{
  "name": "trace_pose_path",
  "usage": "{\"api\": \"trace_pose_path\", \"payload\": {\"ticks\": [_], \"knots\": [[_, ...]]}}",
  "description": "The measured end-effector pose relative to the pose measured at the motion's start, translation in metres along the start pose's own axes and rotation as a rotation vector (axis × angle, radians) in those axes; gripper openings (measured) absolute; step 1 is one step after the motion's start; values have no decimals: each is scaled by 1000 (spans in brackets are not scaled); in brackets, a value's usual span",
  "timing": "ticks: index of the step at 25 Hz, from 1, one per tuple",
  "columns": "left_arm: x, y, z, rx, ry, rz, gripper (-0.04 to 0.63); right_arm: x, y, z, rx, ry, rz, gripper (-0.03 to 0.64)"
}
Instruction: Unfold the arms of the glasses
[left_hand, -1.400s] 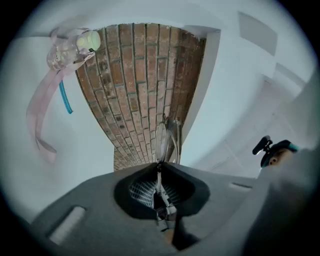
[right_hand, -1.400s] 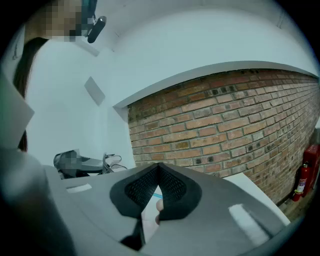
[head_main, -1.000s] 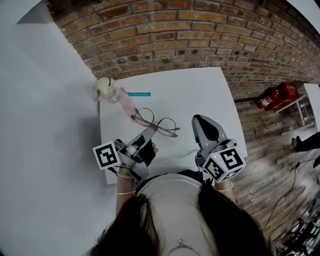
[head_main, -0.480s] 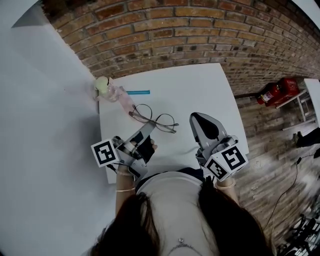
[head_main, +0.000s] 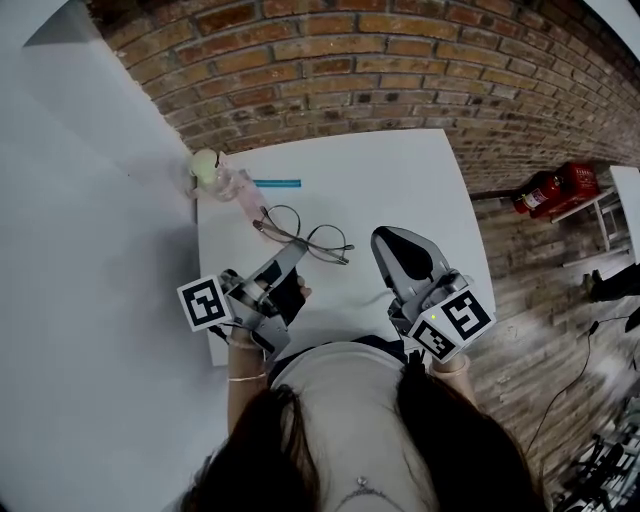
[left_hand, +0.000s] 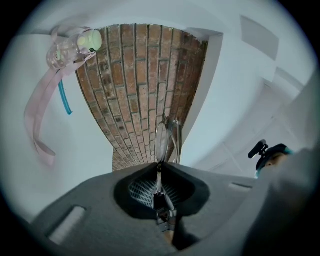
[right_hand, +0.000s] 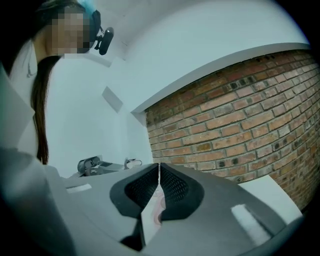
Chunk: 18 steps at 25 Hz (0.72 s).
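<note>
glasses (head_main: 305, 238) on table (head_main: 400, 190), one arm's tip hidden inside left hand-held gripper (head_main: 296, 251), jaws clamped on it, right hand-held gripper (head_main: 386, 241) right of glasses, jaws together, nothing between, pink strapped item (head_main: 240, 190) beyond glasses, hard to identify

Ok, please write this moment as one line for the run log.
left gripper: shut on arm of glasses | right gripper: shut, empty, apart from glasses

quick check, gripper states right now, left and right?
Left gripper: shut on the glasses, pinching one thin metal arm.
Right gripper: shut, nothing between its jaws.
</note>
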<state>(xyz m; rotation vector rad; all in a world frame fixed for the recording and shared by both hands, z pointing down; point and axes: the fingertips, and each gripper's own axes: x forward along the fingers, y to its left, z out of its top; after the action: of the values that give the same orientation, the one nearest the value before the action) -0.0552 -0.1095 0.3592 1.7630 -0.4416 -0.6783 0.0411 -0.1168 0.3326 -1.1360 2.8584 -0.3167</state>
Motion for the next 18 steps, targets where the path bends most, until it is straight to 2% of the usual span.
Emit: {"api": "trace_pose_path", "payload": {"ticks": [18], "knots": [[-1,-3,-5,-36,31,-41,21,-3,30,-6,11,32,174,48]]}}
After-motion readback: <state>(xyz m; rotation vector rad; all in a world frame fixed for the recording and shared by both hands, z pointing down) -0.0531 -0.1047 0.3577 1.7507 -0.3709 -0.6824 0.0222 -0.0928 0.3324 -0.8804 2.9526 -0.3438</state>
